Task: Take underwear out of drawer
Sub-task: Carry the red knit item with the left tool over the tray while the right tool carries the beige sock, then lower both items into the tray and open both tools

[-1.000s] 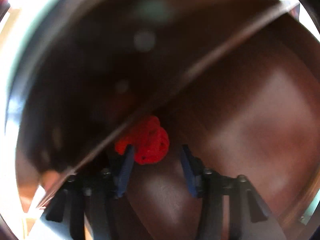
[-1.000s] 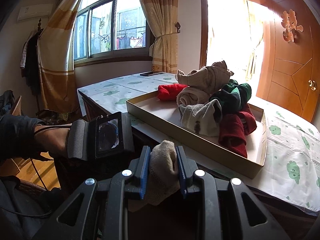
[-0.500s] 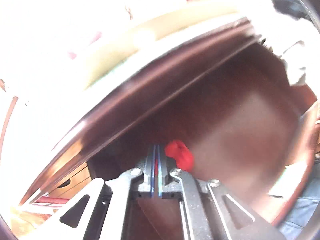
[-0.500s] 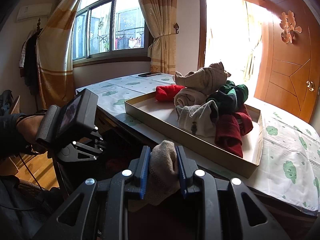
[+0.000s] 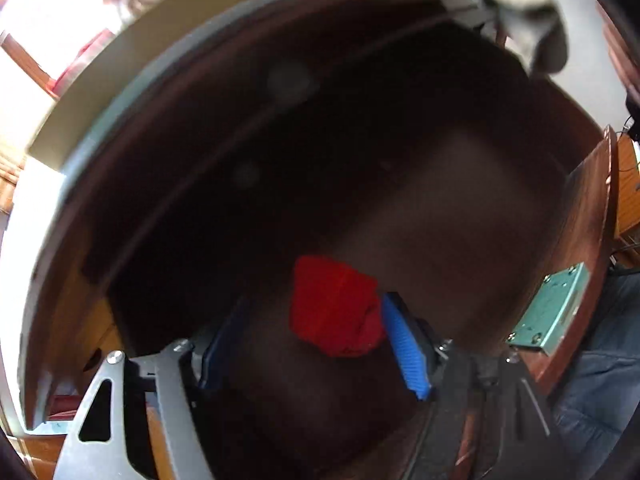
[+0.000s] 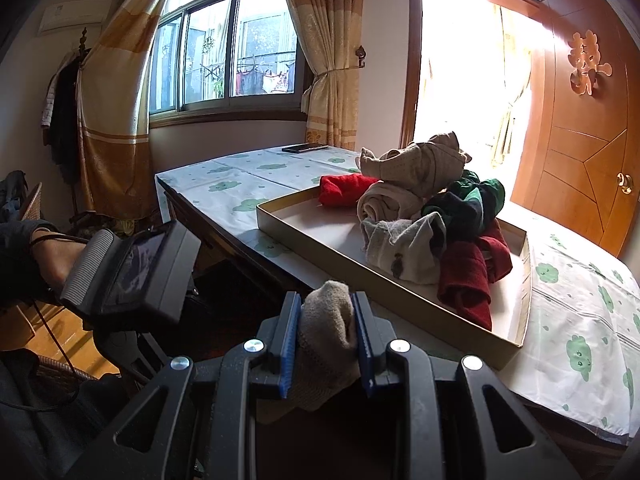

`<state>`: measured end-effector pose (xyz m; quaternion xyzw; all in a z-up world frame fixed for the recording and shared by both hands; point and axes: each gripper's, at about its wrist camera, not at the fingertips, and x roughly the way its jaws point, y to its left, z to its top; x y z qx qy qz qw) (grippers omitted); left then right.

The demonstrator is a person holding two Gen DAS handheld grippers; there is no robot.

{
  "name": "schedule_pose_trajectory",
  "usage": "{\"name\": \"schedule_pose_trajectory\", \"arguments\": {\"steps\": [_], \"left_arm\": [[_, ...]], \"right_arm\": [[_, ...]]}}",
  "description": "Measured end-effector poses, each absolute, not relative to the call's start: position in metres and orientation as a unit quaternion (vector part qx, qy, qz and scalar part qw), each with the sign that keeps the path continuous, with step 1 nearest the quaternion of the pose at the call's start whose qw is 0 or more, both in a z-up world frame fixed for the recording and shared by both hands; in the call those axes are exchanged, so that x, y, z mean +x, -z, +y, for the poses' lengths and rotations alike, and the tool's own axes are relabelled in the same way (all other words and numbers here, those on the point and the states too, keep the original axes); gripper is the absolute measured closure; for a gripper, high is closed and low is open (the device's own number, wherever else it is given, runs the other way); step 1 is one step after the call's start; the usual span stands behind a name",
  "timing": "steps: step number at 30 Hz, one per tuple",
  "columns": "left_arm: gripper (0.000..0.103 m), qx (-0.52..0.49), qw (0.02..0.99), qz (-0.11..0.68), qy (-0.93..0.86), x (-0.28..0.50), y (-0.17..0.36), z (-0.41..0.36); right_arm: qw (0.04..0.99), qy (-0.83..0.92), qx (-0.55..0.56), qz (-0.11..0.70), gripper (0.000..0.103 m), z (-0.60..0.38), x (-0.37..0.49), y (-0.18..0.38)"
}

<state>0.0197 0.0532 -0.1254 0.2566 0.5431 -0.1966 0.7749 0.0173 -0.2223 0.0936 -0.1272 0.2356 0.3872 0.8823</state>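
Dim, motion-blurred drawer [image 5: 460,208] interior; blown-out daylight glare through the doorway [image 6: 472,80]; strong fisheye bending at edges.

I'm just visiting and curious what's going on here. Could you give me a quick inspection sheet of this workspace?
Surface: table under a white cloth with green prints.
Job's things: red bundle in the dark drawer; rolled garments heaped in a shallow box.
Clutter: phone on the table's far end.
Grippers: left claw open around the red bundle; right claw shut on a beige bundle.
Cables: thin black cord by the left wrist.
Surroundings: window, curtains, wooden door.
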Motion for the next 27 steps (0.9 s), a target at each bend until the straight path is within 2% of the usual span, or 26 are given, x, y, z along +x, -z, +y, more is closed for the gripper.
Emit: {"name": "schedule_pose_trajectory", "arguments": {"steps": [6,7,8,9,10,11,12,14,17,23,27], "left_arm": [[0.033,0.237,0.742,0.595,0.196,0.049,0.158,0.048],[0.038,0.229,0.737,0.603,0.200,0.051,0.160,0.048],[0.056,0.223,0.737,0.604,0.205,0.054,0.160,0.058],[0.064,0.224,0.737,0.603,0.207,0.054,0.159,0.058],[0.068,0.226,0.739,0.600,0.208,0.049,0.157,0.062],[0.079,0.225,0.742,0.595,0.210,0.047,0.155,0.062],[0.083,0.221,0.748,0.589,0.209,0.048,0.151,0.061],[0.084,0.216,0.766,0.569,0.207,0.048,0.133,0.048],[0.084,0.209,0.800,0.526,0.199,0.019,0.096,0.069],[0.084,0.169,0.878,0.415,0.168,0.011,-0.010,0.087],[0.084,0.126,0.916,0.354,0.139,0.022,-0.057,0.100]], "right_arm": [[0.882,-0.387,-0.124,0.238,0.074,-0.223,0.020,-0.091],[0.882,-0.387,-0.124,0.238,0.074,-0.223,0.019,-0.091],[0.882,-0.387,-0.125,0.238,0.074,-0.223,0.019,-0.092],[0.882,-0.387,-0.125,0.237,0.074,-0.223,0.019,-0.092],[0.882,-0.387,-0.125,0.237,0.074,-0.224,0.019,-0.092],[0.883,-0.386,-0.124,0.237,0.074,-0.224,0.019,-0.093],[0.883,-0.385,-0.124,0.236,0.074,-0.224,0.020,-0.094],[0.885,-0.383,-0.124,0.234,0.074,-0.225,0.021,-0.096],[0.886,-0.381,-0.130,0.230,0.074,-0.222,0.023,-0.103],[0.889,-0.380,-0.147,0.210,0.074,-0.209,0.037,-0.132],[0.891,-0.376,-0.153,0.204,0.074,-0.195,0.058,-0.147]]}}
